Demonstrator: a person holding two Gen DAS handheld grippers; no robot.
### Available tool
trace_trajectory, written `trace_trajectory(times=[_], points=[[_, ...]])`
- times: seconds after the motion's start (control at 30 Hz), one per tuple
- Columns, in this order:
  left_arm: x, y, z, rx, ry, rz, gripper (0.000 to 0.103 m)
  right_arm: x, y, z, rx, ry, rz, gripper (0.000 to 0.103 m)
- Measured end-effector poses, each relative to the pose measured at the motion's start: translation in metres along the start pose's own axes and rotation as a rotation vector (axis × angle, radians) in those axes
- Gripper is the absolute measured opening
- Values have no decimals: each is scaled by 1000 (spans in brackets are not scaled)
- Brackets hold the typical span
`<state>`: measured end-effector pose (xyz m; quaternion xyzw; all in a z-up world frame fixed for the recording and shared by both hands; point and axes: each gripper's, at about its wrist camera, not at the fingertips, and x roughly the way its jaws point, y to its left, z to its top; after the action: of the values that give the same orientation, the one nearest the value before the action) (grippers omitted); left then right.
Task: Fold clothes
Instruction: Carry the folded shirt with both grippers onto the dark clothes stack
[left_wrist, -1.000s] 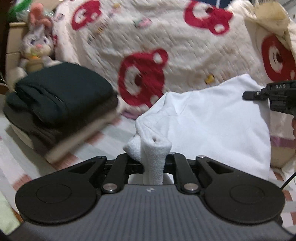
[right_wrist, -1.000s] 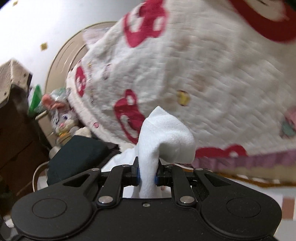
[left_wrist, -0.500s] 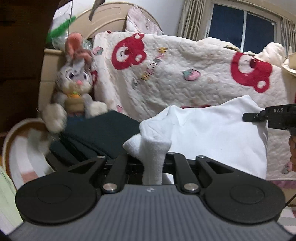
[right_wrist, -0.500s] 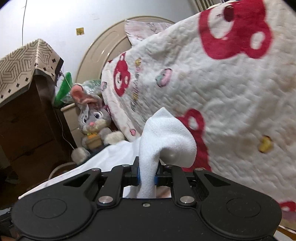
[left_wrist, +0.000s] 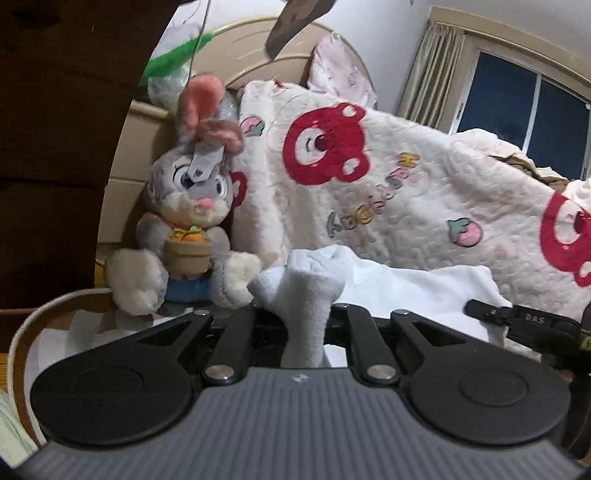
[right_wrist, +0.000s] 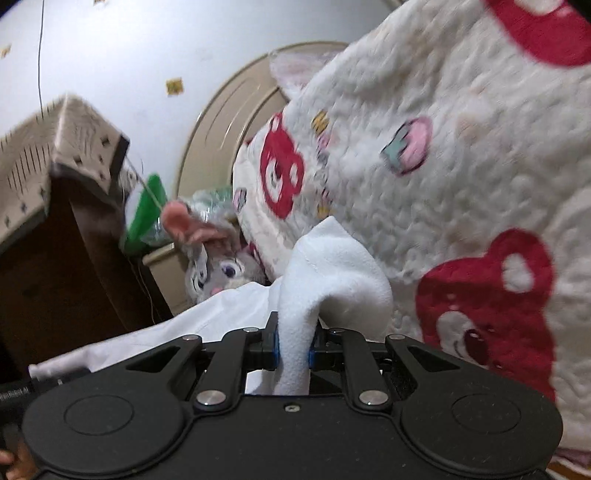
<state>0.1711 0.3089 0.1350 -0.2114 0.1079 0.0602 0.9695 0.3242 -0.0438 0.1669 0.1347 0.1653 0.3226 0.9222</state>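
- Left wrist view: the left hand-held gripper (left_wrist: 306, 325) is pinched tight on a bunched fold of the white garment (left_wrist: 413, 291), which rises between its fingers.
- Right wrist view: the right hand-held gripper (right_wrist: 293, 350) likewise clamps a fold of the same white garment (right_wrist: 332, 269), its blue pads pressed against the cloth.
- The garment hangs spread between the two grippers, in front of a quilt (left_wrist: 424, 184) with red bear prints.
- What lies below the garment is hidden by the gripper bodies; the right view is blurred.
- A plush rabbit (left_wrist: 188, 221) sits against a curved headboard (left_wrist: 236, 48); a dark window (left_wrist: 524, 107) with a curtain is at right.
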Motion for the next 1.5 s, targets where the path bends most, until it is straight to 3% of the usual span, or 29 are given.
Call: trace_trajectory(times=[0.17,0.3,0.37,0.4,0.43,0.5,0.53,0.57,0.7,0.73,0.83,1.0,1.1,1.23,1.37,1.43,1.5], points=[[18,34,-10,-110,-2,27,9,43,-6,-9,31,11,-24,16],[39,43,-15,-109,-12,51,10,70,-15,-25,77,17,-71,16],[62,56,-40,-170,31,119,13,82,-21,-35,98,30,-117,17],[69,64,-53,-206,52,149,14,88,-29,-44,129,58,-171,20],[73,72,-66,-245,68,171,23,92,-39,-54,194,90,-228,25],[67,89,-75,-367,35,155,27,85,-53,-72,380,88,-268,47],[63,94,-71,-406,24,146,28,80,-60,-81,478,78,-276,50],[61,98,-68,-422,19,148,28,74,-66,-90,577,63,-244,52],[57,108,-63,-452,21,164,27,47,-83,-131,957,-6,32,52],[57,107,-64,-447,28,167,25,45,-81,-139,990,0,80,52],[62,96,-63,-377,34,198,18,42,-66,-148,943,61,160,52],[62,84,-60,-288,20,239,17,44,-40,-143,780,140,158,52],[61,88,-60,-315,15,225,14,44,-35,-142,767,181,174,57],[61,108,-62,-480,34,149,13,45,-34,-141,770,224,192,59],[63,111,-61,-478,56,147,13,37,-11,-137,699,315,230,58],[64,104,-59,-424,64,173,13,33,-2,-140,668,351,256,49],[67,90,-55,-323,66,217,13,29,8,-144,631,383,272,29]])
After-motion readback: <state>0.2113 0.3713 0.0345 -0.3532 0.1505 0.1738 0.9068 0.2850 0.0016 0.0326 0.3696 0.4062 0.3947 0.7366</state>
